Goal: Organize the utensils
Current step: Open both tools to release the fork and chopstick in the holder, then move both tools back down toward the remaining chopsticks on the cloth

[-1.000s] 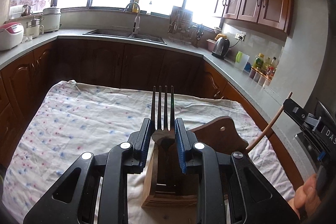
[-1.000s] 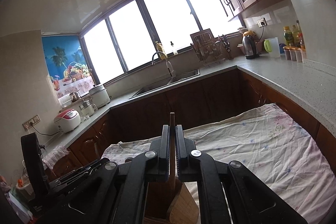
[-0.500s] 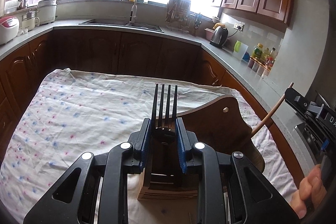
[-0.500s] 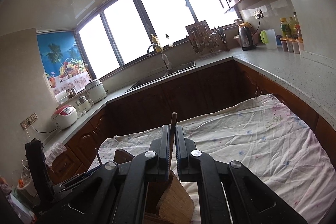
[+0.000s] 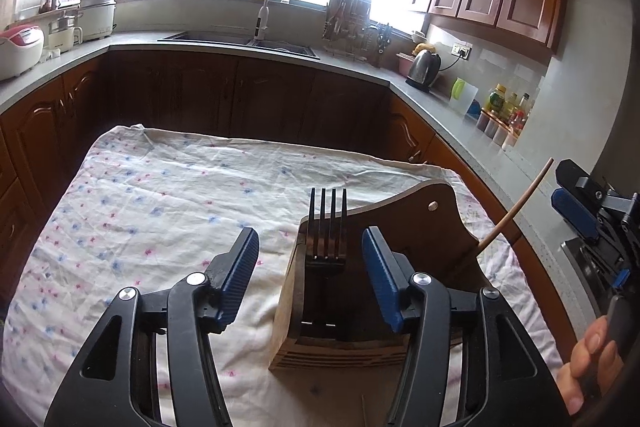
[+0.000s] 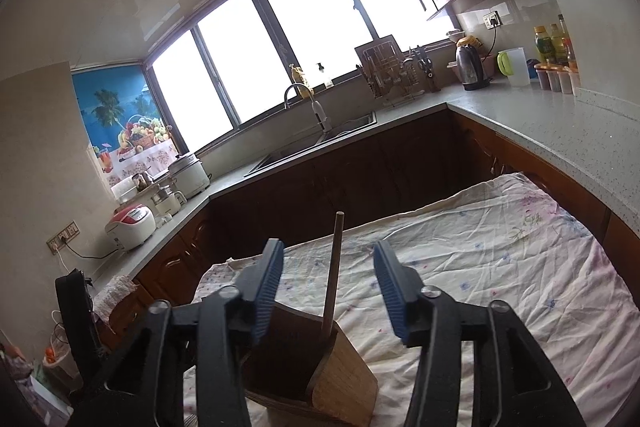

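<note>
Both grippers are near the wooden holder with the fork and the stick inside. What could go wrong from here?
1. The metal fork stands tines-up between the opening jaws of the left gripper, untouched; pulling back crookedly could catch it and tip it out.
2. The thin wooden stick leans in the brown wooden utensil holder between the right gripper's opening jaws; a pad could knock it.
3. The holder rests on a wrinkled floral cloth, so a bump may shift it.

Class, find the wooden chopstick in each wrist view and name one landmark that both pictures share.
Left wrist view: the chopstick slants up at the right, out of the wooden holder, beside the fork.
Right wrist view: the chopstick stands near centre, between the opening right tongs, untouched.
Shared landmark: the kettle on the counter.
</note>
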### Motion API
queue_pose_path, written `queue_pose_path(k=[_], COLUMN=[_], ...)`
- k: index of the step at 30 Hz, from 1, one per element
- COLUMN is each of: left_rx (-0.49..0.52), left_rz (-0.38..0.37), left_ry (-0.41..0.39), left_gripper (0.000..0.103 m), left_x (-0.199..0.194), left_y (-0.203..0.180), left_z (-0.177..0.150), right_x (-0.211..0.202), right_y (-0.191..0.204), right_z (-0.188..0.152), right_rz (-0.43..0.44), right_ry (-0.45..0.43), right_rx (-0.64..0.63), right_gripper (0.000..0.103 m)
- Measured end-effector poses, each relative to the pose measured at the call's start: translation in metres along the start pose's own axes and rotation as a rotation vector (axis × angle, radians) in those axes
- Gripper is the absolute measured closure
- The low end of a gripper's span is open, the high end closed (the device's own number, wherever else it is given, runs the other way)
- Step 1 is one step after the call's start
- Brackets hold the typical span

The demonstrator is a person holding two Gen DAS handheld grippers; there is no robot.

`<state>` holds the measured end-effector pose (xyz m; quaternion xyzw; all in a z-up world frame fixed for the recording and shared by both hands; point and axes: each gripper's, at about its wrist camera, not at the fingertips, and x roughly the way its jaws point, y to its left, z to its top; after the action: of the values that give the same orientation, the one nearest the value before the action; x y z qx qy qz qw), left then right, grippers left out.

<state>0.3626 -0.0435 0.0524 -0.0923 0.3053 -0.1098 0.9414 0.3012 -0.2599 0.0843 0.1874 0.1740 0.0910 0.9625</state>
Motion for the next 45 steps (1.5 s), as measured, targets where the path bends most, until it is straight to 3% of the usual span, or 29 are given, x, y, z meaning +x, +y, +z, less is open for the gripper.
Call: queue_pose_path(k=[2, 5, 7, 9, 18, 27, 45], left_rx=[-0.01, -0.026, -0.037, -0.052, -0.099, -0.125, -0.097], left_rz=[0.005, 0.011, 0.023, 0.035, 0.037, 0.044, 0.066], left_ry=[0.0, -0.019, -0.028, -0.031, -0.023, 0.034, 0.148], left_gripper=[0.039, 0.025, 0.015, 0.013, 0.01, 0.01, 0.01], left_x=[-0.006, -0.022, -0.033, -0.045, -0.097, -0.133, -0.152], left_y=[0.003, 0.01, 0.015, 0.02, 0.039, 0.051, 0.045], left_z=[-0.001, -0.004, -0.007, -0.013, -0.054, -0.107, -0.184], right_x=[-0.004, -0.014, -0.025, -0.033, -0.072, -0.118, -0.17], right_y=[-0.001, -0.004, -0.005, -0.005, -0.008, -0.012, -0.018], right_z=[0.001, 0.002, 0.0, -0.004, -0.041, -0.093, -0.158], right_rz=[0.003, 0.025, 0.03, 0.035, 0.049, 0.012, -0.08], right_ry=[0.0, -0.005, -0.019, -0.019, 0.061, 0.13, 0.209], right_rx=[0.009, 0.039, 0.043, 0.043, 0.081, 0.094, 0.021], right_gripper=[0.043, 0.017, 0.011, 0.002, 0.002, 0.002, 0.002])
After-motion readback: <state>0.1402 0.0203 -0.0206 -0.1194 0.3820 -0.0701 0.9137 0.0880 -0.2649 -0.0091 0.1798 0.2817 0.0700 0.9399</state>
